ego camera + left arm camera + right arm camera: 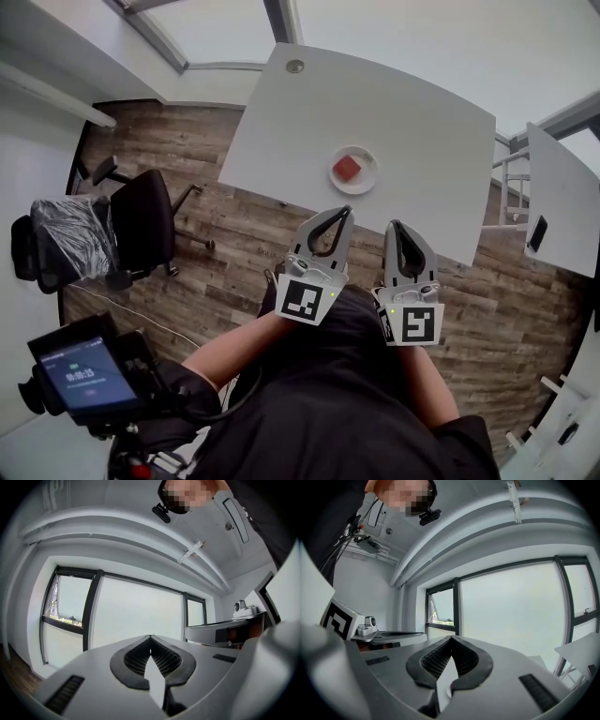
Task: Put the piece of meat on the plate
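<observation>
In the head view a red piece of meat point(347, 168) lies on a small white plate point(368, 178) near the front of a white table point(309, 122). Both grippers hang side by side in front of the person's body, short of the table's near edge. My left gripper point(347, 210) is shut with nothing between its fingers, and my right gripper point(392, 225) beside it is shut and empty too. The left gripper view has the jaws meeting point(150, 639) against a bright window. The right gripper view shows the same closed tips point(451, 639). Neither gripper view takes in the plate.
A black office chair point(141, 220) stands on the wood floor at the left. A screen on a stand point(84, 375) sits at the lower left. A second white table point(562, 206) with a dark object point(537, 232) stands at the right.
</observation>
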{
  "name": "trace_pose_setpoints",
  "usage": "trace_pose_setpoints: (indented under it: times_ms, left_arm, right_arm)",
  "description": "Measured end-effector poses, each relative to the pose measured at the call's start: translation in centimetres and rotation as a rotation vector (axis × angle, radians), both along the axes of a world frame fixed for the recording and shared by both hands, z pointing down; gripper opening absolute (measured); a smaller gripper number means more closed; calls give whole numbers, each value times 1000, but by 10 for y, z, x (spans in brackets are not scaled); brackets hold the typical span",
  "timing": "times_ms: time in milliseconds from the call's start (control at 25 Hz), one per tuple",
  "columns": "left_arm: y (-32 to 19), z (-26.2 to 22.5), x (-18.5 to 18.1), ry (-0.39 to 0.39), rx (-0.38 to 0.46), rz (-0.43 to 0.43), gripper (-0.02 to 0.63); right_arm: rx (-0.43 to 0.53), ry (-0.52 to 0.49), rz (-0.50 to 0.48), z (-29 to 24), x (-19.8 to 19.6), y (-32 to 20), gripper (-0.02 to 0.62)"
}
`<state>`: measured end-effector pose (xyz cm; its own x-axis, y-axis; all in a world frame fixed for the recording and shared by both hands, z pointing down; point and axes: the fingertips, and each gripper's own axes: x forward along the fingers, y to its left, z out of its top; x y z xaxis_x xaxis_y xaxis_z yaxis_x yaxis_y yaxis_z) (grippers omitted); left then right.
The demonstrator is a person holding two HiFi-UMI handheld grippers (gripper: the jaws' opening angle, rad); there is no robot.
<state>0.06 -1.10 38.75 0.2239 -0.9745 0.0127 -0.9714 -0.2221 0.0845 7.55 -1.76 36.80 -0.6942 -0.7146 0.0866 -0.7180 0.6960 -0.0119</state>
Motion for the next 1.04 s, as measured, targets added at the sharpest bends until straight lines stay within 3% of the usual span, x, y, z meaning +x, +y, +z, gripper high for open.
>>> trace_pose_setpoints:
  times_ms: [840, 1040]
  left_arm:
    - [1, 12, 5, 7, -25, 18, 6]
    - [2, 6, 8, -28, -5, 25, 6]
  right_arm:
    - [15, 2, 9, -1, 1, -1, 5]
    - [38, -5, 7, -6, 0, 0, 5]
